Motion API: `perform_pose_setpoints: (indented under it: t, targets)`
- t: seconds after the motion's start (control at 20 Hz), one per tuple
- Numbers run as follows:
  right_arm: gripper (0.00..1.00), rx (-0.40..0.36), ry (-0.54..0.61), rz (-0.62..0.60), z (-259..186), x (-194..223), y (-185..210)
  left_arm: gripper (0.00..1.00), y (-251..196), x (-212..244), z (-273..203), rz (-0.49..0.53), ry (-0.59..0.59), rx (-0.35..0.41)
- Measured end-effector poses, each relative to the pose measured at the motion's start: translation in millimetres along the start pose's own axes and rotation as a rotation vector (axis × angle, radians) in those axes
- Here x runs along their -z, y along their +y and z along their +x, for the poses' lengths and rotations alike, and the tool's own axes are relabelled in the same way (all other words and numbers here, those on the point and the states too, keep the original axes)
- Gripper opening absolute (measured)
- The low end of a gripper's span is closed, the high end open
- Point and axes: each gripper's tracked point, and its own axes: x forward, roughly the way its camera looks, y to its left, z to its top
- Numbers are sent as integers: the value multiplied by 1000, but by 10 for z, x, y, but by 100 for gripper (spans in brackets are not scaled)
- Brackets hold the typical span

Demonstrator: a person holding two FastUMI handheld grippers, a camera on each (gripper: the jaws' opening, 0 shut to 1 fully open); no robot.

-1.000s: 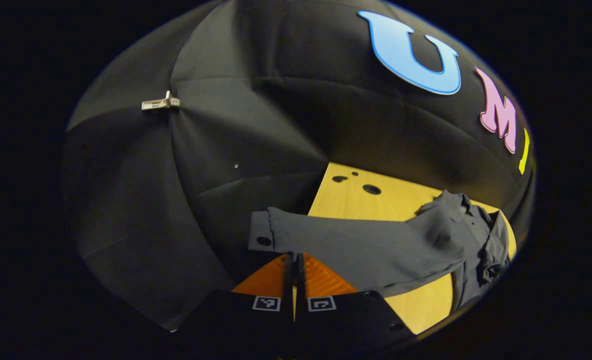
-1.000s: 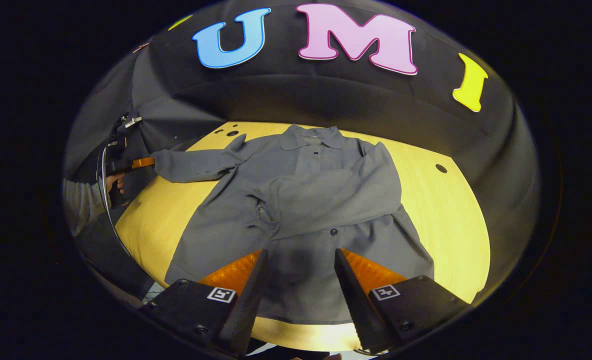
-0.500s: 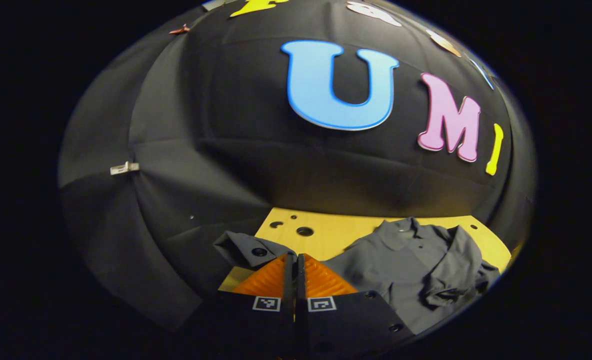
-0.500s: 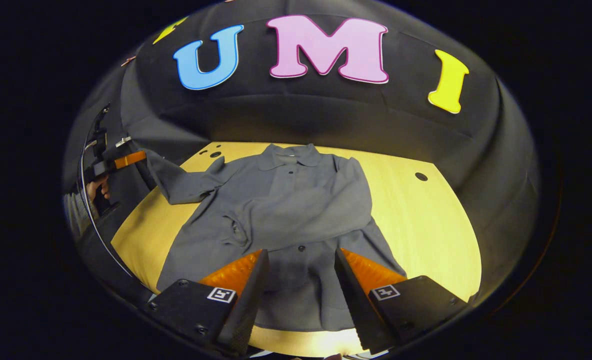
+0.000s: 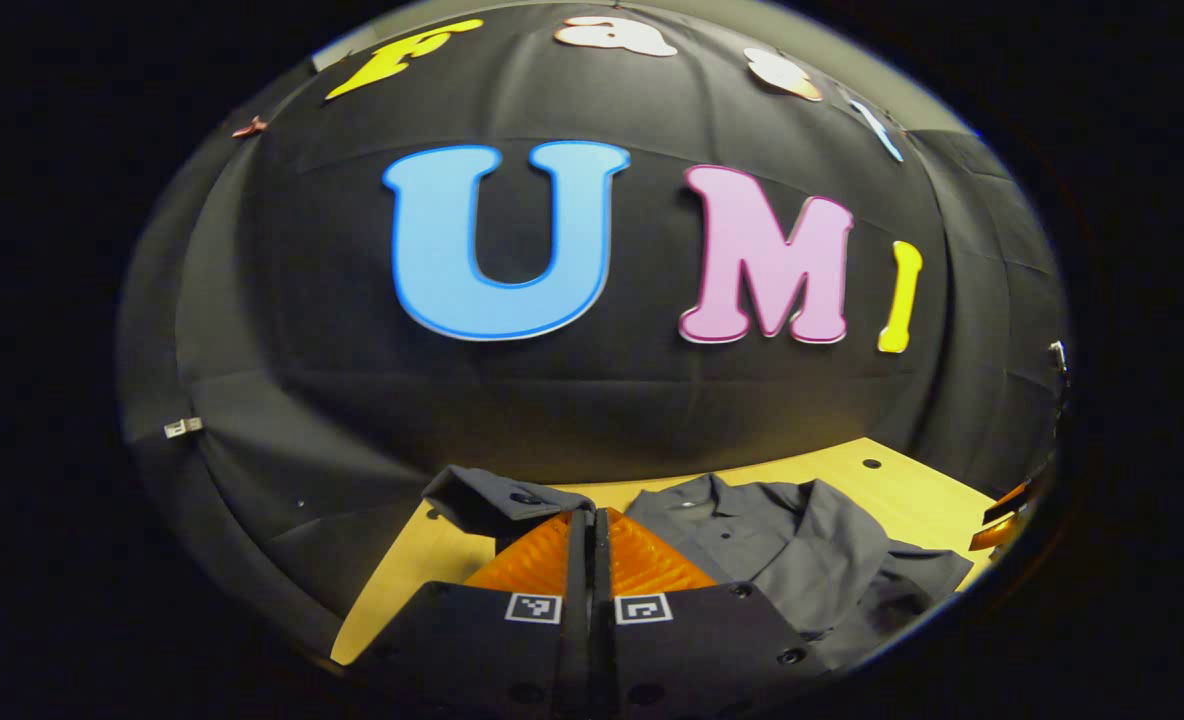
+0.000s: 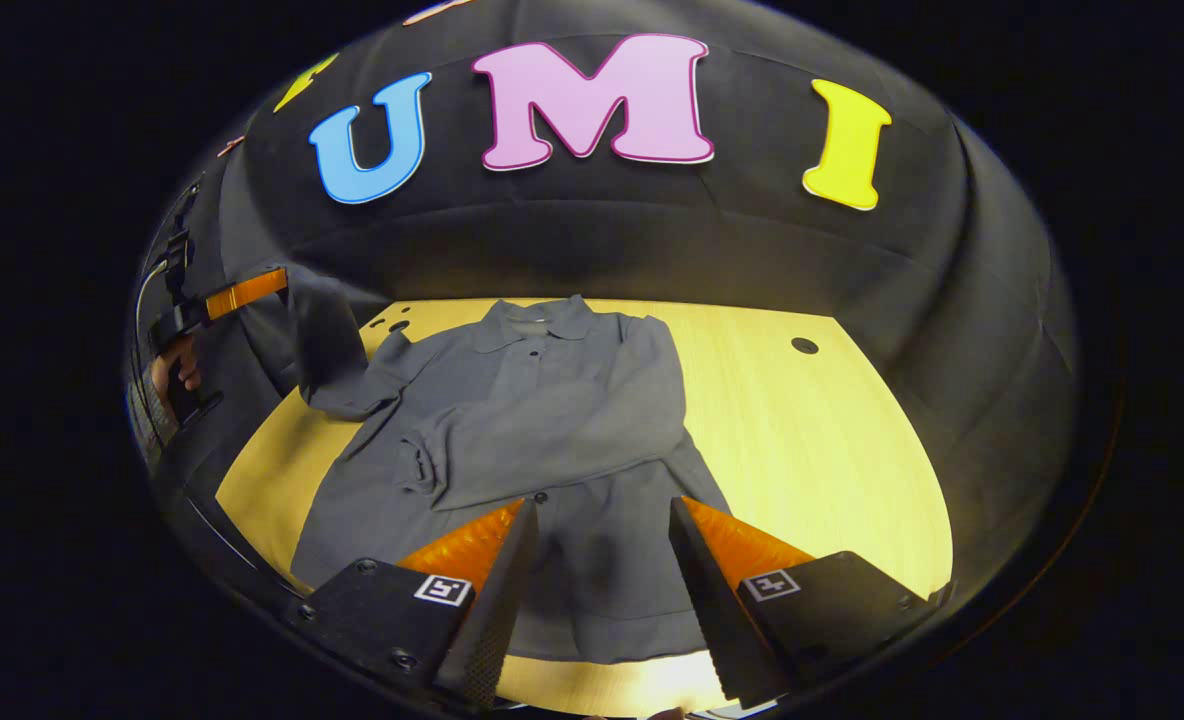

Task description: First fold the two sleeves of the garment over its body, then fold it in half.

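with our left tool (image 5: 592,530) pinched on the raised cuff (image 5: 487,497) and the right tool (image 6: 597,560) open, the sleeve (image 6: 332,350) could slip and bunch at frame left beside the shirt (image 6: 542,400).

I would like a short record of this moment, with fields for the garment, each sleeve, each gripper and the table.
garment: grey collared shirt lying flat, front up, on the table
one sleeve: folded sleeve lies across the body
other sleeve: lifted sleeve, its cuff raised off the table at the shirt's side
left gripper: left gripper shut on the lifted sleeve's cuff, held by a hand
right gripper: right gripper open, above the shirt's lower part, holding nothing
table: wooden table with round holes
fold in half: not yet done
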Motion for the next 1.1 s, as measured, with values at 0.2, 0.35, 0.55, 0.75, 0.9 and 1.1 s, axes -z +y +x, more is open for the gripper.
perform_pose_setpoints:
  t: [0.2,0.35,0.55,0.75,0.9,1.1]
  targets:
    - [83,20,-10,20,-76,18,-317,5,-682,-38,75,-5,6,76]
    - [82,34,-8,43,-129,76,-515,5,-1130,40,132,-12,26,117]
    - [83,35,2,75,-160,174,-707,5,-1664,242,269,36,64,166]
    - [83,24,28,98,-169,311,-871,5,-2181,621,375,123,142,226]
    - [83,22,46,119,-158,400,-987,5,-2492,1008,441,165,222,253]
    - [83,18,62,142,-151,495,-1091,5,-2810,1355,500,213,292,268]
